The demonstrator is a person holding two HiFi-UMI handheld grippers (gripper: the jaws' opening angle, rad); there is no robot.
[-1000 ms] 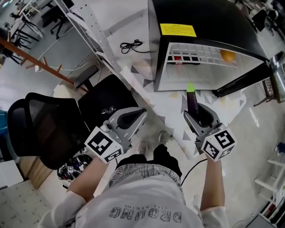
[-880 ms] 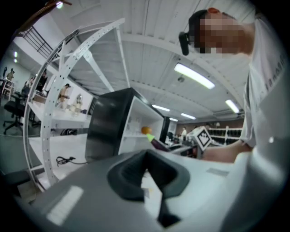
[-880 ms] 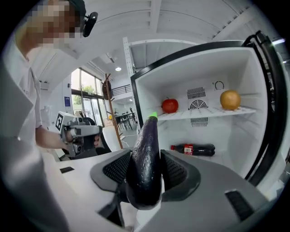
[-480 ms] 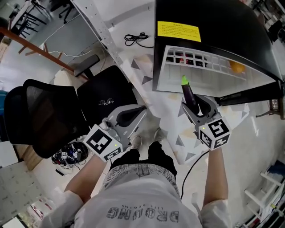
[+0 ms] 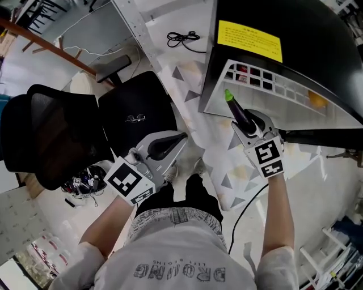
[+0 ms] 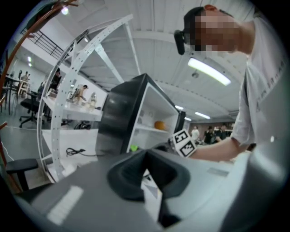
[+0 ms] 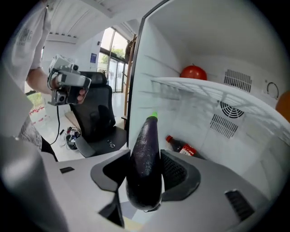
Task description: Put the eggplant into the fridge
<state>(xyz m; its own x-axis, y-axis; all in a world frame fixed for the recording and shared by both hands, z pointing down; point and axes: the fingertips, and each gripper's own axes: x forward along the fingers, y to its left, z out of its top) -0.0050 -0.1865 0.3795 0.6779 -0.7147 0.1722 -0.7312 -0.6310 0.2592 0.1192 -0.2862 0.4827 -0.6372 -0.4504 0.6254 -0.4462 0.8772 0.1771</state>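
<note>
- Office chair (image 5: pixel 54 133) at 9 o'clock of the person, clear of the work.
- Left gripper (image 5: pixel 178 139): held low at about 11 o'clock, pads drawn together, nothing between them. Idle.
- Right gripper (image 5: pixel 252 124): at 1 o'clock, clamped across the lower body of the eggplant (image 7: pixel 145 165). One pad sits on each flank. The green cap leads, aimed at 12 o'clock into the open fridge (image 5: pixel 266 14), and the blunt end hangs just behind the pads.
- Fridge interior, right gripper view: shelf (image 7: pixel 213 97) at 1 o'clock with a red round fruit (image 7: pixel 193 72) on it. A bottle (image 7: pixel 182 146) lies on the floor below, at 2 o'clock of the eggplant.
- Handling, my estimate: the skin is glossy and likely slick. The flesh is firm but bruises under a hard squeeze, and the weight looks moderate. The grip is on the thick part, which seems sound; a hold nearer the cap would let the heavy end swing. Release gently.
</note>
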